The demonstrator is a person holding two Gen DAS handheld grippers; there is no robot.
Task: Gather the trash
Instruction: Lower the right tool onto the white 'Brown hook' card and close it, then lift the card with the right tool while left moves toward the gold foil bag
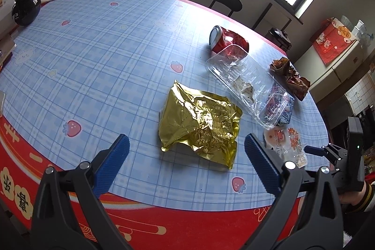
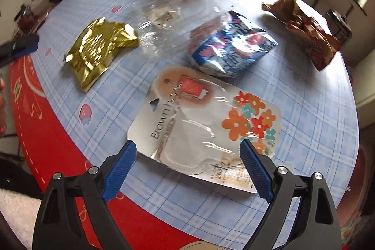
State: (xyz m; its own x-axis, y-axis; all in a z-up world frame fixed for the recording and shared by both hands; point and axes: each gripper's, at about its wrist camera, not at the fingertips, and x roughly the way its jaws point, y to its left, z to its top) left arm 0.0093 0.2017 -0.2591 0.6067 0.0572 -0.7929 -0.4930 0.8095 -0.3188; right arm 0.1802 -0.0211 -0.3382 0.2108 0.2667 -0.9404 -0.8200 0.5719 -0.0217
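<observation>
Left wrist view first: my left gripper has its jaws spread wide and holds nothing. Its blue pads hang above the table, touching none of the trash. Just ahead of the gap between them lies the gold foil bag, crumpled, shiny and flat on the checked cloth. Further out beyond the right pad sits a clear plastic tray, and past its far end a dented red can lies on its side. A brown crumpled wrapper rests to the right of the tray, well apart from my jaws.

On the right wrist view, my right gripper also stands wide, nothing clamped. Between the pads, reaching forward from them, lies the white flowered package, a flat card with orange flowers and a creased clear blister. The right pad overlaps the card's corner in the picture; I cannot tell whether it touches. The left pad sits just beside the card's near edge. Ahead of the card lies a blue and white wrapper under the clear tray, with the gold bag off beyond the left pad.
</observation>
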